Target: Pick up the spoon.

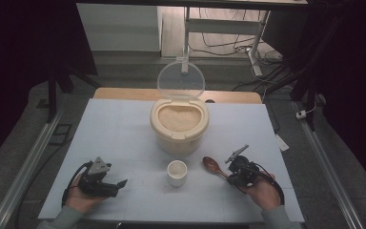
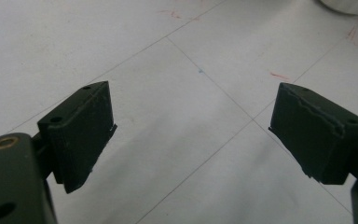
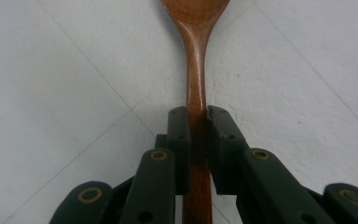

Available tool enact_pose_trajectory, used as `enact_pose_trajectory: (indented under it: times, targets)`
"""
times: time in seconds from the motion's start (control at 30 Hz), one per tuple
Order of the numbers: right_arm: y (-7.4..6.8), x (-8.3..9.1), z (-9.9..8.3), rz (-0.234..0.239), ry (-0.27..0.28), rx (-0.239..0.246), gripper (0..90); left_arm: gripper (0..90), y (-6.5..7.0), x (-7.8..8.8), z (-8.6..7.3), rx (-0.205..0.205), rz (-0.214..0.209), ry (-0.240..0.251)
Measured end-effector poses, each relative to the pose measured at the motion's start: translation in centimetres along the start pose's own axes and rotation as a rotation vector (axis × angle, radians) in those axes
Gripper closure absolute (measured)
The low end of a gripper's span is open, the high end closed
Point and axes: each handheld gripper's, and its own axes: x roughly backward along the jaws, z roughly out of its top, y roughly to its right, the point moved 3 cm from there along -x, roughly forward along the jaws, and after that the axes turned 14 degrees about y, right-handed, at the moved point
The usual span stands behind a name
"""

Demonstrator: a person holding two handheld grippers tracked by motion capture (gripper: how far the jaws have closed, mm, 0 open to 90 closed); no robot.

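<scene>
1. My right claw [image 3: 196,122] is clamped on the wooden spoon [image 3: 196,70] mid-handle; the bowl end lies ahead of the jaws on the counter [image 1: 124,129].
2. Spoon looks light, stiff and glossy, so it is likely to twist in the pads; a hold nearer the bowl would steady it.
3. My left claw [image 2: 191,135] stands wide, holding nothing.
4. White cup [image 1: 177,172] sits just left of the right claw; the open rice container [image 1: 179,125] lies beyond it, lid [image 1: 180,78] upright.
5. Nothing blocks the way.

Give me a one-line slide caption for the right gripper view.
Right tongs shut on the handle of a wooden spoon lying on the white table.
</scene>
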Motion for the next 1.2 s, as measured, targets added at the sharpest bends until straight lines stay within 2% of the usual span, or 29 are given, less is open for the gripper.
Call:
enact_pose_trajectory:
  times: [0.2, 0.33, 0.63, 0.73, 1.0, 1.13, 1.2]
  targets:
    - [0.3, 1.4, 0.1, 0.012, 0.062, -0.007, 79.1, 13.0, 0.0, -0.1, 0.0, -0.001, -0.001, -0.003]
    - [0.5, 2.6, 0.4, 0.037, 0.119, -0.019, 79.2, 13.0, 0.0, -0.1, -0.1, -0.001, -0.001, -0.008]
    - [0.1, 4.2, 1.0, 0.069, 0.193, -0.003, 79.1, 13.0, 0.0, -0.1, -0.1, -0.004, -0.002, -0.014]
    - [0.0, 4.5, 1.2, 0.077, 0.203, 0.003, 79.1, 13.0, 0.0, -0.2, -0.1, -0.003, -0.003, -0.015]
    - [-1.5, 5.4, 2.2, 0.112, 0.254, 0.063, 79.1, 13.0, 0.0, -0.2, -0.2, -0.005, -0.006, -0.018]
    - [-2.7, 5.8, 3.0, 0.152, 0.279, 0.115, 79.1, 13.0, 0.0, -0.2, -0.2, -0.005, -0.007, -0.019]
    - [-3.0, 5.8, 3.1, 0.161, 0.282, 0.122, 79.1, 13.1, 0.0, -0.2, -0.2, -0.006, -0.008, -0.020]
